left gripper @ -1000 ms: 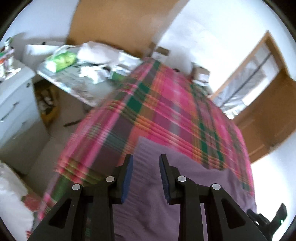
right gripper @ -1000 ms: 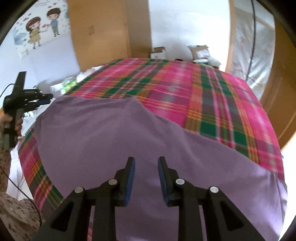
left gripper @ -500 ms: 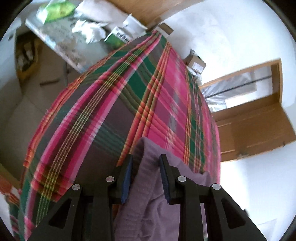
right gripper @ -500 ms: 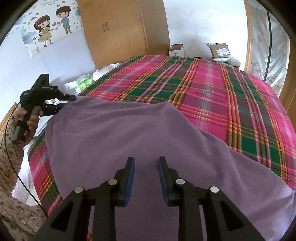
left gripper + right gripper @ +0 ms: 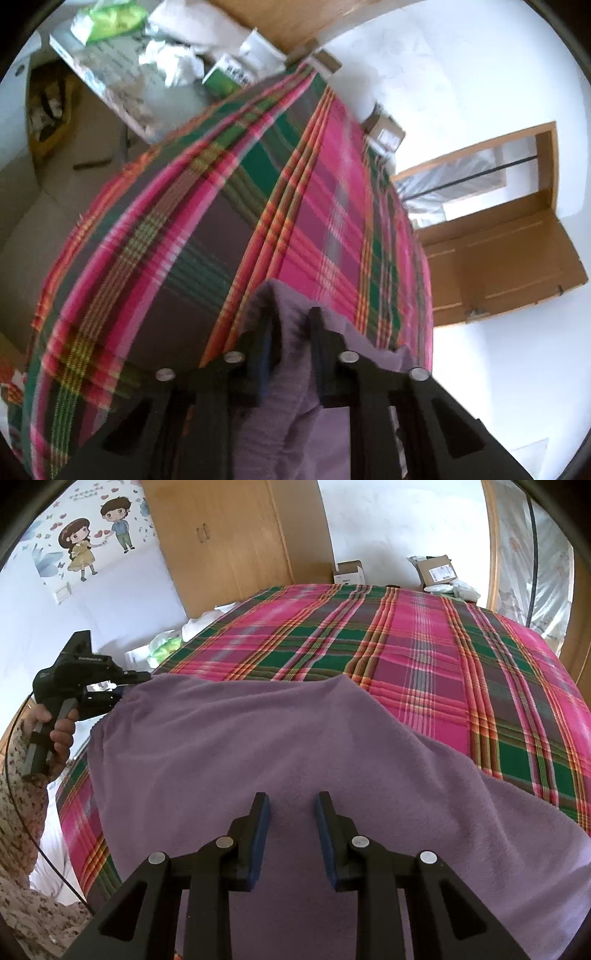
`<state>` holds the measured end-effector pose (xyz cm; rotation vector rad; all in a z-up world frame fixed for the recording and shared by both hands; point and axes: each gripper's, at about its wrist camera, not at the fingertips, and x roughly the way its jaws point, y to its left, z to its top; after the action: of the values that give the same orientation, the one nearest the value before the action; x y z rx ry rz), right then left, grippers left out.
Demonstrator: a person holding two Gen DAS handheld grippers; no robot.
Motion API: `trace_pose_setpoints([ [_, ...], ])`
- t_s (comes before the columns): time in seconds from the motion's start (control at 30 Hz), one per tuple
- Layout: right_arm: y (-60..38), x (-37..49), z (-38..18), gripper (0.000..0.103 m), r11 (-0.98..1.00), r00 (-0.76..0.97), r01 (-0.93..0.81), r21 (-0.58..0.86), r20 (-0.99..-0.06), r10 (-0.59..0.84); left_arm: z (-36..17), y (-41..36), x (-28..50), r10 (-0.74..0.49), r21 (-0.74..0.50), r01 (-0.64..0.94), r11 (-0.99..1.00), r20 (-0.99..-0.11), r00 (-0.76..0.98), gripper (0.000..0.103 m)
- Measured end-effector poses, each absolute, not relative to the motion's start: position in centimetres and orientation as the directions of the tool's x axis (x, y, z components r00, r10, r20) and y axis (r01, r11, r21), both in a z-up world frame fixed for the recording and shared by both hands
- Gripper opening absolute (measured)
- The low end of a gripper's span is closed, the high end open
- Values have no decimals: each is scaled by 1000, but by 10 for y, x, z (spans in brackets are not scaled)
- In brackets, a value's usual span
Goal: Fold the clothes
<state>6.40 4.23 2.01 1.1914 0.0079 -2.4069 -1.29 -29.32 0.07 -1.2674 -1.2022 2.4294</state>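
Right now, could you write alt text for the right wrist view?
A purple cloth lies spread over a plaid bed, with the open right gripper above its near part. At far left, the left gripper holds the cloth's corner.

The garment (image 5: 258, 757) lies on the near part of the bed (image 5: 424, 657). The left claw (image 5: 110, 690) meets its left corner; the right claw (image 5: 291, 812) is above its near middle. Cardboard boxes (image 5: 436, 568) stand behind the bed, a wardrobe (image 5: 229, 542) behind-left.
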Motion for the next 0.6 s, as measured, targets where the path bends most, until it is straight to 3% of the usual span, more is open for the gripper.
trace_pose_setpoints([
  [0.17, 40, 66, 21, 26, -898, -527, 395, 194, -753, -394, 6, -294, -8, 419, -693, 226, -685, -628, -655, 2],
  [0.4, 23, 70, 26, 26, -879, -527, 438, 189, -738, -421, -3, -303, 1, 399, -679, 276, -680, -658, -638, 2],
  [0.6, -28, 79, 32, 26, -792, -472, 583, 181, -718, -512, -5, -309, 30, 361, -666, 325, -671, -676, -642, 15],
])
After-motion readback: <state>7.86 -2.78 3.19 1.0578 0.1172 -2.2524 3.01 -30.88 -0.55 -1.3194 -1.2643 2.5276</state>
